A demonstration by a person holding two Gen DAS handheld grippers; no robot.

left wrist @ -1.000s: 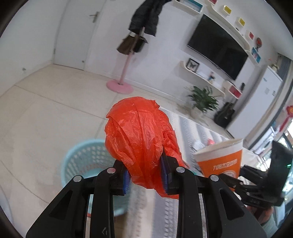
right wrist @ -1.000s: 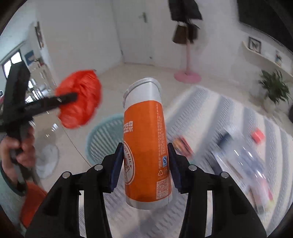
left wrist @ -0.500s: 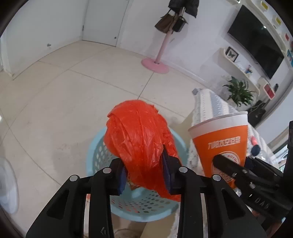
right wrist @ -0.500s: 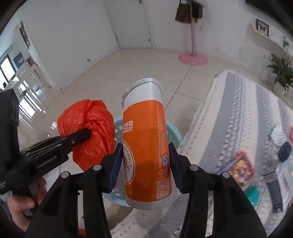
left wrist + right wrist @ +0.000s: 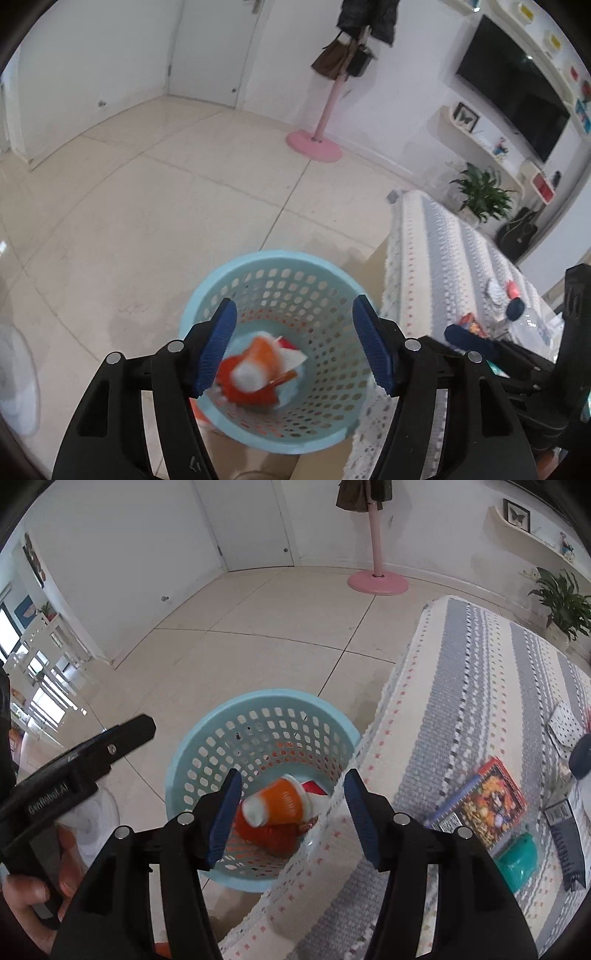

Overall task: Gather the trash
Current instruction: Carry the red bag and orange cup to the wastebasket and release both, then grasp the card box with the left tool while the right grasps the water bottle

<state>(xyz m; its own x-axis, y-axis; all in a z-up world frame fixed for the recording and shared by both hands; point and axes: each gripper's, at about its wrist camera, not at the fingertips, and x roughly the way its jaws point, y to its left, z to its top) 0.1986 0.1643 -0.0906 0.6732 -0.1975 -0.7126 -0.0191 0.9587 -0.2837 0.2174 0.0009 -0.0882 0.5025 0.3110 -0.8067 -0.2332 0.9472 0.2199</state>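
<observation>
A light blue perforated bin [image 5: 280,266] stands on the floor beside the table; it also shows in the right wrist view [image 5: 258,705]. Inside it lie the orange cup [image 5: 258,363] [image 5: 280,805] on its side and the red plastic bag [image 5: 255,397] [image 5: 273,840] under it. My left gripper [image 5: 295,347] is open and empty above the bin. My right gripper [image 5: 291,812] is open and empty above the bin's right rim and the table edge. The left gripper's finger [image 5: 92,753] shows at the left of the right wrist view.
The table with a grey striped cloth [image 5: 461,709] holds a colourful packet [image 5: 480,805], a teal object [image 5: 517,856] and a dark packet [image 5: 565,834]. A pink coat stand [image 5: 314,144], a plant [image 5: 480,192] and a white fan [image 5: 14,369] stand on the tiled floor.
Both grippers have opened. The red bag and the orange cup have dropped into the blue bin. Both cameras have tilted down over the bin.
</observation>
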